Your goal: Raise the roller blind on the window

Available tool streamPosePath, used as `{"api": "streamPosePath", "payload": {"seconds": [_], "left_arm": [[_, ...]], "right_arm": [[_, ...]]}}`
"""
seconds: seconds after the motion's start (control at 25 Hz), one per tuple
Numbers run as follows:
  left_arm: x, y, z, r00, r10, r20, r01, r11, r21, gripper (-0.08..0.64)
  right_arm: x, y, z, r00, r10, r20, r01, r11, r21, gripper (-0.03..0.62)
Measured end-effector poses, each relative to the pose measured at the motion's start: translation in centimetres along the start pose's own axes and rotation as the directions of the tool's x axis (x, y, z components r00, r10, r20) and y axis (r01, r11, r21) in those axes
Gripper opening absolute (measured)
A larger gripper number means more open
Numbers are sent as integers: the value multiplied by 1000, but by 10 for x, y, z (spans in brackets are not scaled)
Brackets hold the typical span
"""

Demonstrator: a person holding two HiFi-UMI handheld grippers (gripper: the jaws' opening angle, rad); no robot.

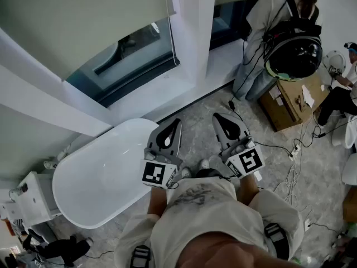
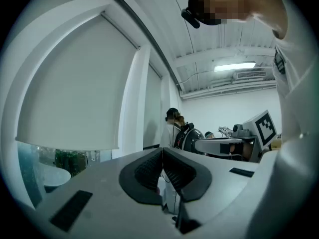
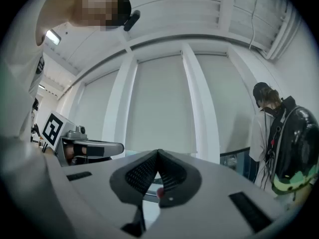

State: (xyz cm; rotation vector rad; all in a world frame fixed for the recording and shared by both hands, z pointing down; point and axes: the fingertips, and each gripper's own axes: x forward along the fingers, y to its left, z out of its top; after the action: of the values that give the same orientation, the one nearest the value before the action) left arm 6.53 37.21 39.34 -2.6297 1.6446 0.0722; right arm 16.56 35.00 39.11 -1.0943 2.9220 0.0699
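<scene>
So your left gripper (image 1: 175, 124) and right gripper (image 1: 221, 118) sit level near your waist, jaws closed on nothing. I judge that is because the roller blind (image 1: 83, 21) and its cord (image 1: 172, 35) hang far ahead, not yet reached.

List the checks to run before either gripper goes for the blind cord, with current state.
1. Left gripper empty: ok, jaws together on nothing.
2. Right gripper empty: ok, jaws together on nothing.
3. Blind cord free: ok, it hangs beside the window post, apart from both grippers.
4. Jaws open to take it: not ok, both are shut.
5. Roller blind needs raising: ok, it is partly down, with glass showing below its edge.
6. Path clear: cannot tell. The bathtub sits left of the grippers below the window, and another person stands at the right.
</scene>
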Motion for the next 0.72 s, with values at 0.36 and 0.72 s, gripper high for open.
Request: {"api": "streamPosePath", "payload": {"seconds": [0.36, 0.72], "left_arm": [[18, 11, -2, 998, 56, 9, -56, 998, 1, 8], [35, 9, -1, 993, 119, 8, -119, 993, 4, 8]], "right_arm": [[15, -21, -1, 1000, -3, 20, 3, 1000, 6, 61], [28, -31, -3, 997, 79, 10, -79, 997, -11, 61]]}}
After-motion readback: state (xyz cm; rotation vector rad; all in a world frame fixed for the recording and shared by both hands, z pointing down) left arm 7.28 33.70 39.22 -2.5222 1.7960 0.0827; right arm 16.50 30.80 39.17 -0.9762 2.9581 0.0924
